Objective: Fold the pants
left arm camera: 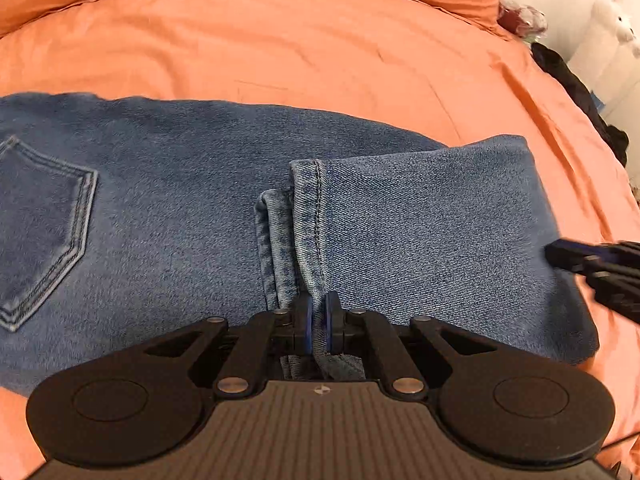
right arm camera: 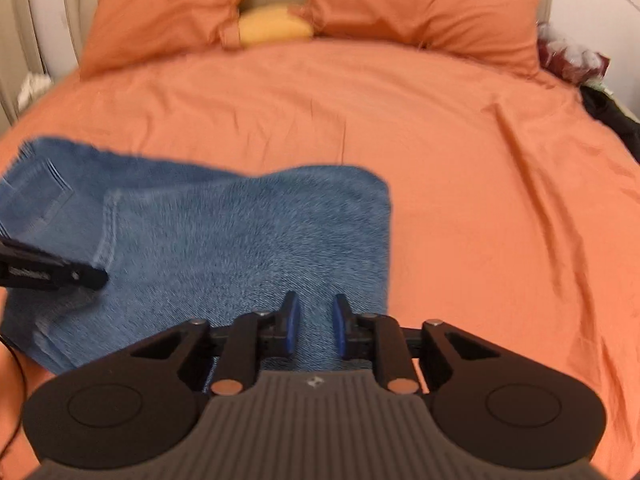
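Blue denim pants (left arm camera: 168, 208) lie flat on the orange bed, back pocket (left arm camera: 44, 232) at the left, the legs folded over so the stitched hems (left arm camera: 308, 232) rest mid-garment. My left gripper (left arm camera: 317, 322) is shut on the hem edge at the near side. My right gripper (right arm camera: 314, 328) hovers over the near right part of the folded pants (right arm camera: 248, 240), jaws a little apart with nothing between them. Each gripper shows in the other view: the right one (left arm camera: 592, 264) at the pants' right edge, the left one (right arm camera: 52, 272) at the left.
The orange bedspread (right arm camera: 480, 180) spreads wide to the right and behind. Two orange pillows (right arm camera: 420, 12) and a yellow cushion (right arm camera: 276, 24) lie against the headboard. Dark clothing (left arm camera: 580, 92) and clutter sit past the bed's right edge.
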The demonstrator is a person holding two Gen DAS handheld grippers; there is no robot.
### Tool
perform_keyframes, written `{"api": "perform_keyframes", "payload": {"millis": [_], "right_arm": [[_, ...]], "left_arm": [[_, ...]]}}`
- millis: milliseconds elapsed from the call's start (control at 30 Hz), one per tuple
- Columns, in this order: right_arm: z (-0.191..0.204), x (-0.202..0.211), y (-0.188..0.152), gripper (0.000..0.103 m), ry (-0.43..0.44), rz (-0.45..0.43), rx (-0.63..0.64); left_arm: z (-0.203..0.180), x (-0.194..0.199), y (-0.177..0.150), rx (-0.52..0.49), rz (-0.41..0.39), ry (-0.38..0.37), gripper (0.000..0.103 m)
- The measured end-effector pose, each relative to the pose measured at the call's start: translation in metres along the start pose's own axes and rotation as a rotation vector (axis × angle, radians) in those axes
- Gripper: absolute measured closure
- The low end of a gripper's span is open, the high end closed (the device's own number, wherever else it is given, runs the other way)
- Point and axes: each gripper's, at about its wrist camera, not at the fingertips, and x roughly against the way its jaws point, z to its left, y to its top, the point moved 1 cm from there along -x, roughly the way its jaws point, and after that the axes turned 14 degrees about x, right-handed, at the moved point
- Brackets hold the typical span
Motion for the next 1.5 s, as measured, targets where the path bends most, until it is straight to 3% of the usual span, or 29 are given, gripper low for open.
{"api": "perform_keyframes", "payload": {"millis": [67,167,233,467,567,600,667,700,733,1067,1167,1300,1367,1500], "right_arm": [[-0.001,-0.018,-0.003,0.090,0.007,0.048,-0.007],[-0.002,-0.026,-0.003,0.090,0.006,0.064,-0.004],[0.002,-0.026,-0.001,0.090,0.000,0.073,0.020],[-0.001,-0.026,-0.003,0.089,0.001,0.063,0.001],[0.000,-0.026,-0.005,0.089,0.001,0.060,-0.004],[-0.001,-0.025,-0.005,0.089,0.003,0.059,-0.006],[-0.003,-0.025,-0.006,0.089,0.006,0.056,-0.009],[-0.004,-0.024,-0.007,0.089,0.008,0.053,-0.010],[-0.005,-0.023,-0.008,0.089,0.008,0.050,-0.011],[-0.014,0.007,-0.002,0.089,0.051,0.033,-0.012],[-0.011,0.006,0.001,0.089,0.069,0.028,-0.027],[-0.008,-0.012,-0.004,0.089,0.117,0.057,-0.065],[-0.011,-0.010,-0.001,0.089,0.129,0.055,-0.049],[-0.026,0.006,0.018,0.089,0.116,0.010,-0.023]], "left_arm": [[0.002,0.003,0.002,-0.007,0.015,-0.034,0.092],[0.013,0.014,0.004,-0.023,-0.001,-0.063,0.073],[0.018,0.019,0.004,-0.026,-0.041,-0.058,0.034],[0.027,0.006,0.017,0.047,-0.084,-0.126,0.032],[0.019,-0.003,0.027,0.023,-0.113,-0.114,0.042],[0.018,-0.006,0.030,0.029,-0.104,-0.123,0.057],[0.014,-0.008,0.033,0.031,-0.100,-0.111,0.067],[0.010,-0.006,0.032,0.004,-0.120,-0.087,0.083],[0.006,-0.004,0.031,-0.012,-0.133,-0.077,0.091],[-0.046,0.072,0.048,-0.212,-0.327,-0.096,0.097],[-0.052,0.060,0.063,-0.241,-0.278,-0.029,0.097],[-0.024,-0.004,0.062,-0.224,-0.146,0.163,0.101],[-0.005,-0.028,0.058,-0.191,-0.090,0.169,0.100],[0.001,-0.033,0.051,-0.223,-0.101,0.146,0.100]]}}
